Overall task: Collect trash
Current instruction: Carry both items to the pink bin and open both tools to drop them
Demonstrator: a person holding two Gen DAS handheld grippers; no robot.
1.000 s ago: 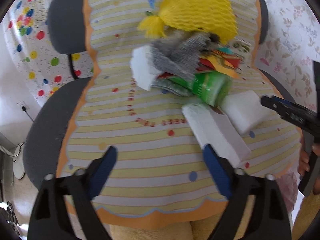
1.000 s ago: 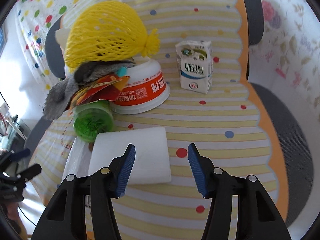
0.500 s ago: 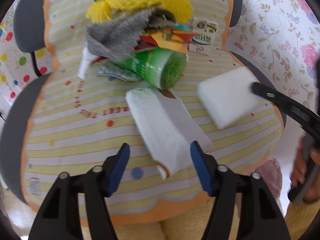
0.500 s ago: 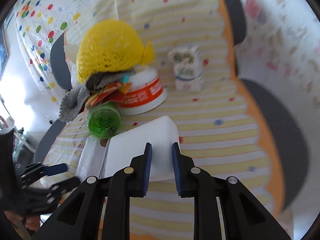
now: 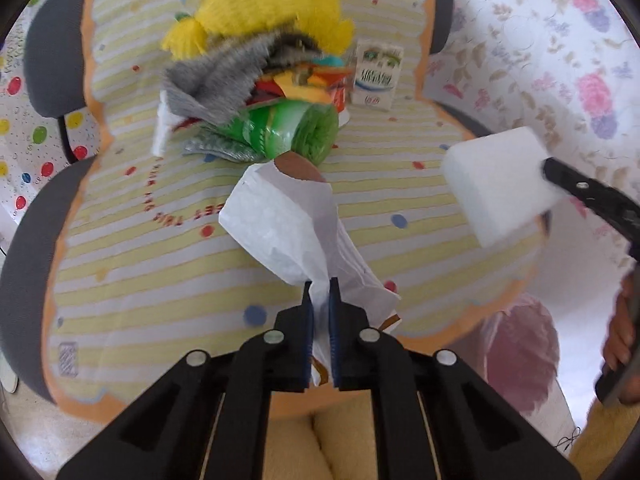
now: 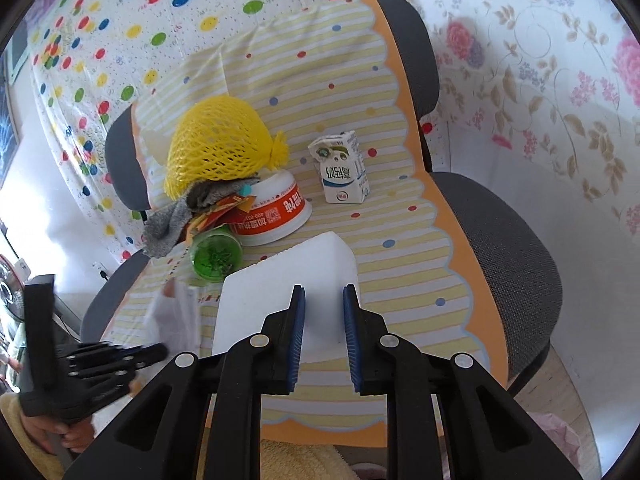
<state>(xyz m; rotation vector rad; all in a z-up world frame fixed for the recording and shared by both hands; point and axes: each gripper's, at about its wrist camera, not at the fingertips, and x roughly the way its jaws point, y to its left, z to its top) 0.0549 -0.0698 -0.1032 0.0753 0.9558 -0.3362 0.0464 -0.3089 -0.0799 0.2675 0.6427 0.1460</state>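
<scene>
My left gripper (image 5: 320,292) is shut on the near end of a crumpled white paper bag (image 5: 280,224), which lies on the striped cloth (image 5: 140,240) over the chair seat. My right gripper (image 6: 323,296) is shut on a white foam block (image 6: 288,280). In the left wrist view the foam block (image 5: 496,184) hangs above the seat's right edge, pinched by the right gripper (image 5: 548,172). The right wrist view shows the left gripper (image 6: 156,352) at the lower left with the paper bag (image 6: 176,316).
A pile sits at the back of the seat: a yellow foam net (image 6: 216,148), a grey cloth (image 5: 224,76), a green bottle (image 5: 292,132) on its side and a red-and-white bowl (image 6: 276,212). A milk carton (image 6: 344,172) stands to its right. A pinkish bag (image 5: 520,352) lies below, at the right.
My left gripper moved over the white paper bag and shut on its near end. My right gripper shut on the foam block and lifted it off the seat, towards the right edge.
</scene>
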